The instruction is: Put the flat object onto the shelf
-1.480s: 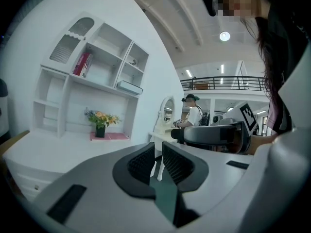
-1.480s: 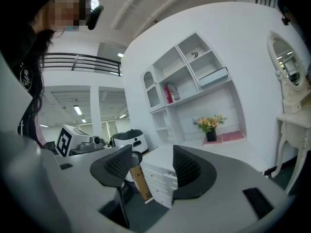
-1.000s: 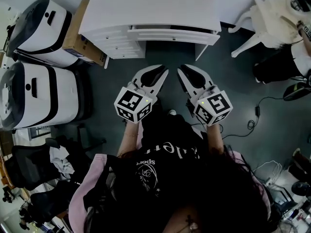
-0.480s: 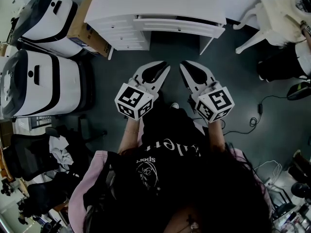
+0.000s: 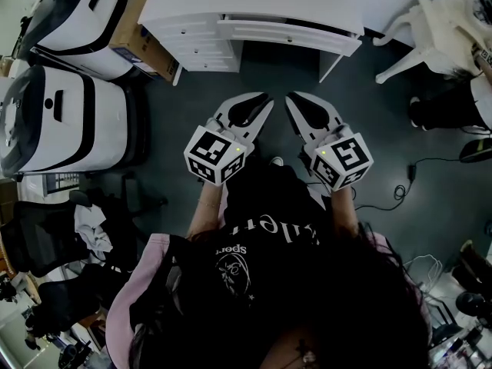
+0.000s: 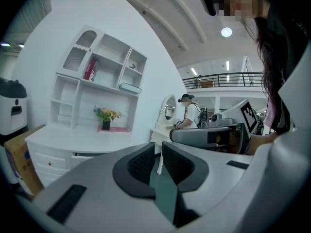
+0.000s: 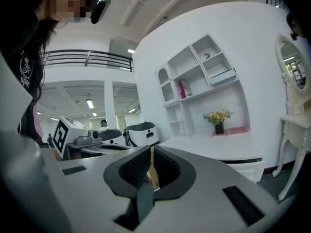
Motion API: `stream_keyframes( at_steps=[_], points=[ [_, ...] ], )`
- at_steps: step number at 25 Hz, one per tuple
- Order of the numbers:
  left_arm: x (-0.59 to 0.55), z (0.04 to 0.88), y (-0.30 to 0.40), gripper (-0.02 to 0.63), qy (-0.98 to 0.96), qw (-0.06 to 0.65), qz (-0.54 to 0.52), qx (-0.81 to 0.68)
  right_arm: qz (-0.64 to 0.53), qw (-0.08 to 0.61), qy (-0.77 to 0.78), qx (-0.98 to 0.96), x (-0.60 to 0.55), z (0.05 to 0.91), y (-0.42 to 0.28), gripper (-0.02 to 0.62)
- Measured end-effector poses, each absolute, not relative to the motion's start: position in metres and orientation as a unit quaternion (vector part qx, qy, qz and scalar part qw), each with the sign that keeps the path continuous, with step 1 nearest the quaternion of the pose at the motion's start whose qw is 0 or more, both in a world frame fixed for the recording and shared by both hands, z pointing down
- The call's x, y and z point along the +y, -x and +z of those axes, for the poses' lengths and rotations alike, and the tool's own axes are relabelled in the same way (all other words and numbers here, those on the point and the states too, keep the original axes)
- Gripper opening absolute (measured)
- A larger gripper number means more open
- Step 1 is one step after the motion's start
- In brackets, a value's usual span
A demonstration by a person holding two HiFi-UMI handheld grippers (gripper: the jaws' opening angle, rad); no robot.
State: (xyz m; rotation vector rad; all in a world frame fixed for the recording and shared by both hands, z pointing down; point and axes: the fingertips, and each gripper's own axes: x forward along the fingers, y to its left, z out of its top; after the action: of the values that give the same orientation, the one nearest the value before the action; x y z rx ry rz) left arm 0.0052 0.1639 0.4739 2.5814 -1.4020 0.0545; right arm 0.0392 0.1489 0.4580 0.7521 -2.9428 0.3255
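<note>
Both grippers hang side by side in front of the person, pointing at a white desk [image 5: 254, 2]. My left gripper [image 5: 267, 97] is shut with nothing in it, its jaws meeting at the tips [image 6: 159, 152]. My right gripper [image 5: 290, 97] is shut and empty as well [image 7: 151, 159]. On the desk's back stands a white shelf unit [image 6: 104, 76] [image 7: 199, 76]. A flat grey box [image 6: 130, 87] [image 7: 222, 76] lies in an upper compartment. A flat pink mat [image 6: 112, 129] [image 7: 232, 131] lies on the desktop under a flower vase [image 6: 106, 124].
Two white machines [image 5: 61, 121] [image 5: 84, 21] and a cardboard box [image 5: 142, 44] stand left of the desk. A white vanity with a mirror [image 6: 167, 111] and a chair [image 5: 438, 29] are to the right. A black office chair [image 5: 46, 241] sits lower left; cables [image 5: 411, 175] cross the dark floor.
In the head view the desk and machines have slid upward and to the right, while both grippers keep their place in front of the person.
</note>
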Motion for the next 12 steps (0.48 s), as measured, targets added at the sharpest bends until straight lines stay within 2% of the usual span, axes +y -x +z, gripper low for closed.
stream_keyframes(
  at_steps=[12],
  points=[
    [0.1673, 0.475, -0.0086, 0.059, -0.875, 0.1, 0.023, -0.473, 0.104, 0.051, -0.234, -0.965, 0.1521, 0.4619, -0.0362, 0.055]
  ],
)
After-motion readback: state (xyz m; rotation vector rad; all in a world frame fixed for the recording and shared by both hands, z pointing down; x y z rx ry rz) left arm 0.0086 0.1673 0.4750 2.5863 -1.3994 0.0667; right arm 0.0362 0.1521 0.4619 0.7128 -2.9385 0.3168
